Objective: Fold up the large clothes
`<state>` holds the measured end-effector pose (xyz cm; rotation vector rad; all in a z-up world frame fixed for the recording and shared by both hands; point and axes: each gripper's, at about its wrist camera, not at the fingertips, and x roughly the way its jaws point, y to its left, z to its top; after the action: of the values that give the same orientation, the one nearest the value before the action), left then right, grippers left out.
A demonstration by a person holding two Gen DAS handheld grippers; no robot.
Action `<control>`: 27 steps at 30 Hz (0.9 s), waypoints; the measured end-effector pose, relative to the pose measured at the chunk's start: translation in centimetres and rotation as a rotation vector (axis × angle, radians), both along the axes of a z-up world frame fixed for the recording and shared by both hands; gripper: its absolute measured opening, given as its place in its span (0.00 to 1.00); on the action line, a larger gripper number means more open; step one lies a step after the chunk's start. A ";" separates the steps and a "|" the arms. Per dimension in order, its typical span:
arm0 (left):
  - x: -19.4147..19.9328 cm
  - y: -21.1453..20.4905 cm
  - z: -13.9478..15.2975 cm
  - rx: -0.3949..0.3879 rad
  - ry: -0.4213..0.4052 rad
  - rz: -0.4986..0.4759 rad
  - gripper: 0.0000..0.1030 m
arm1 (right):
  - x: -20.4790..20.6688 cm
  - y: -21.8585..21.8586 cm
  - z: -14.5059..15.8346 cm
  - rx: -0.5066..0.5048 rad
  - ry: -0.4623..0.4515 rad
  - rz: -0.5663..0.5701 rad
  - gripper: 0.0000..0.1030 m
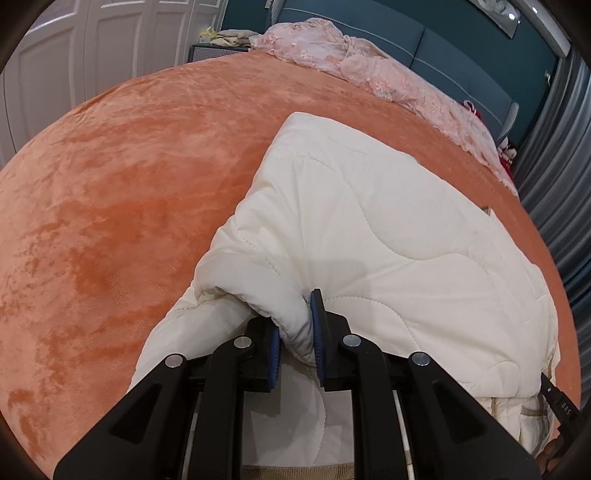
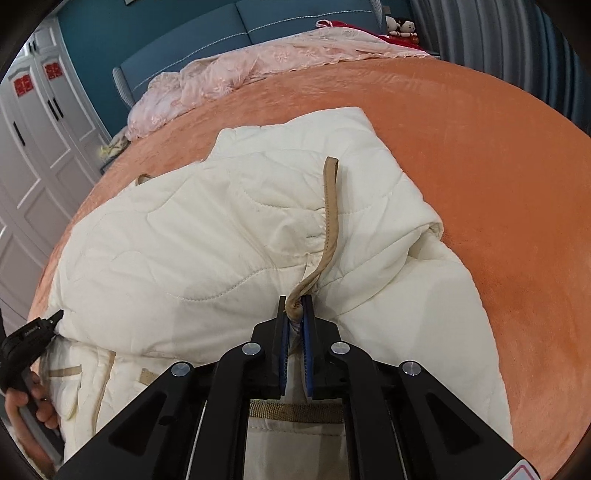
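Note:
A cream quilted coat point(image 1: 369, 229) lies on the orange bedspread point(image 1: 129, 192), partly folded over itself. My left gripper point(image 1: 295, 328) is shut on a thick fold of the coat's padded edge. In the right wrist view the coat point(image 2: 192, 251) fills the middle, with a tan trim strip point(image 2: 328, 206) running down it. My right gripper point(image 2: 295, 314) is shut on the tan-trimmed edge of the coat. The left gripper's body point(image 2: 33, 332) and the hand holding it show at the left edge of that view.
A pink lace cover point(image 1: 354, 62) lies bunched along the head of the bed by the blue headboard point(image 1: 461, 55). White wardrobe doors point(image 2: 40, 155) stand on one side, grey curtains point(image 1: 561, 184) on the other. Red items and dolls point(image 2: 399, 26) sit by the headboard.

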<state>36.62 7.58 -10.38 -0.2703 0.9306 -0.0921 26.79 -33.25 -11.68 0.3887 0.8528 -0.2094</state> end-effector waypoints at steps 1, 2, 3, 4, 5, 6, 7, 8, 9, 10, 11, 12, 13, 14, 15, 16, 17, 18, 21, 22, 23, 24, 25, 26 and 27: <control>-0.1 -0.1 0.3 0.012 0.005 -0.002 0.21 | -0.1 0.1 0.3 -0.007 0.008 0.003 0.12; -0.4 0.1 0.8 0.033 0.012 -0.004 0.25 | -0.4 0.1 0.7 -0.016 0.015 0.002 0.21; -0.8 0.2 1.2 0.046 0.016 -0.006 0.33 | -1.1 0.1 1.2 -0.025 0.022 -0.008 0.26; -1.4 0.6 1.7 0.055 0.021 -0.014 0.38 | -2.0 -0.1 1.7 -0.016 0.015 -0.017 0.30; -2.0 1.1 2.4 0.052 0.033 -0.027 0.41 | -2.8 -0.5 2.3 -0.005 0.005 -0.028 0.31; -2.4 1.3 2.8 0.047 0.039 -0.032 0.45 | -3.7 -0.9 3.0 -0.002 -0.007 -0.054 0.31; -3.0 2.1 3.7 0.035 0.046 -0.038 0.45 | -4.4 -1.2 3.6 -0.009 -0.021 -0.074 0.31; -3.3 2.3 4.4 0.031 0.040 -0.041 0.45 | -5.1 -1.5 4.7 -0.018 -0.056 -0.093 0.32; -3.3 2.5 5.4 0.032 0.021 -0.045 0.45 | -5.1 -1.5 5.7 -0.020 -0.084 -0.094 0.32; -3.2 2.3 6.3 0.046 -0.002 -0.046 0.45 | -4.6 -1.6 6.4 -0.017 -0.093 -0.084 0.32; -2.9 1.7 7.4 0.064 -0.029 -0.050 0.45 | -3.6 -1.4 7.0 -0.010 -0.100 -0.064 0.32; -2.5 1.1 8.2 0.071 -0.052 -0.059 0.46 | -2.8 -1.2 7.4 -0.006 -0.107 -0.052 0.32; -2.1 0.2 8.8 0.073 -0.070 -0.070 0.50 | -1.6 -0.9 7.6 0.002 -0.122 -0.039 0.32; -1.3 -1.0 9.0 0.077 -0.081 -0.086 0.52 | -0.3 -0.4 7.4 0.008 -0.124 -0.028 0.32; -0.5 -2.2 8.8 0.086 -0.080 -0.101 0.53 | 0.9 0.1 6.9 0.011 -0.111 -0.018 0.32; 0.1 -3.2 8.2 0.094 -0.067 -0.109 0.53 | 1.6 0.4 6.4 0.020 -0.098 -0.011 0.32; 1.0 -4.3 7.0 0.098 -0.037 -0.121 0.53 | 2.5 0.7 5.3 0.039 -0.075 -0.002 0.32; 1.5 -4.9 5.9 0.100 -0.010 -0.123 0.53 | 3.1 1.0 4.1 0.050 -0.045 0.004 0.32; 2.2 -5.6 2.5 0.126 0.052 -0.119 0.53 | 3.2 1.3 1.2 0.036 0.020 0.013 0.26; 2.0 -5.6 1.7 0.134 0.051 -0.123 0.53 | 2.5 1.4 0.3 0.029 0.010 0.023 0.25; 1.6 -5.6 1.0 0.145 0.033 -0.131 0.54 | 1.8 1.5 -0.1 0.027 -0.009 0.039 0.25; 1.2 -5.6 0.7 0.161 0.016 -0.140 0.55 | 1.3 1.4 -0.1 0.030 -0.015 0.050 0.25; 0.8 -5.6 0.6 0.176 0.003 -0.151 0.55 | 1.0 1.4 0.0 0.034 -0.012 0.058 0.24; 0.7 -5.9 0.6 0.195 -0.006 -0.162 0.55 | 0.8 1.4 0.2 0.030 -0.004 0.063 0.24; 0.6 -6.0 0.7 0.204 -0.005 -0.166 0.55 | 0.6 1.6 0.5 0.013 0.009 0.068 0.24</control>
<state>37.24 1.61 -9.63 -0.0037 0.9483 -0.1497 27.35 -31.64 -11.20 0.3704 0.8757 -0.1430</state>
